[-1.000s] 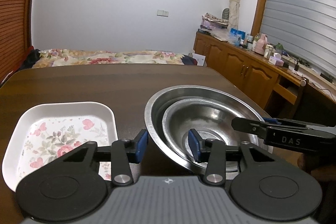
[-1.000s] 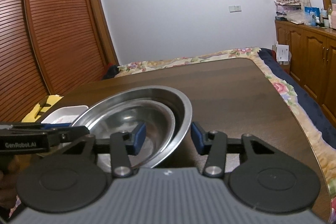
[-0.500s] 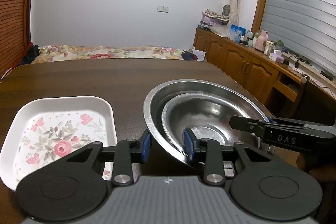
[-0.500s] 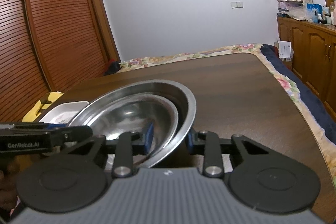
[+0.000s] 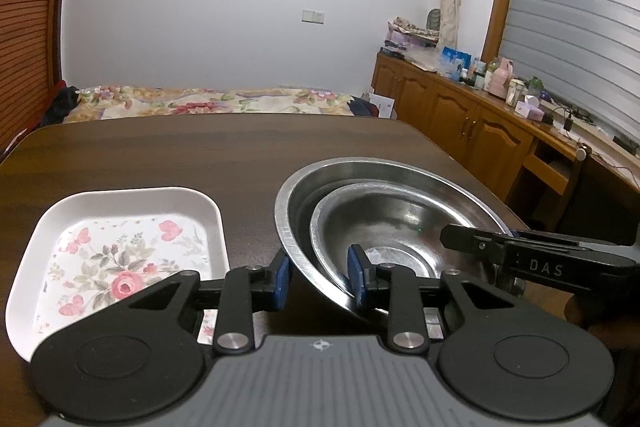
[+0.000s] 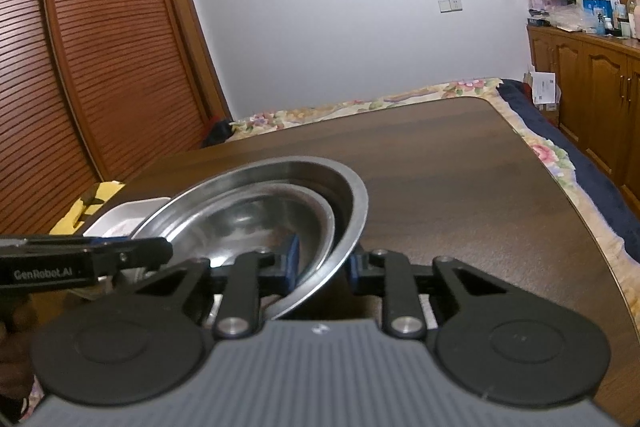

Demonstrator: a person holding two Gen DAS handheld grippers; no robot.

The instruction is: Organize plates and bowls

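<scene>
Grippers, left [image 5: 316,277] and right [image 6: 322,265], both pinch my nested round steel bowls' [image 5: 384,223] opposite rims for a balanced lift.

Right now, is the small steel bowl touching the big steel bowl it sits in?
Touching. The left wrist view shows the small steel bowl nested inside the big steel bowl, resting against its near wall.

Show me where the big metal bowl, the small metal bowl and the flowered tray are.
big metal bowl [image 5: 360,167], left wrist view, far rim
small metal bowl [image 5: 400,223], left wrist view, inner wall
flowered tray [image 5: 120,195], left wrist view, far rim
</scene>
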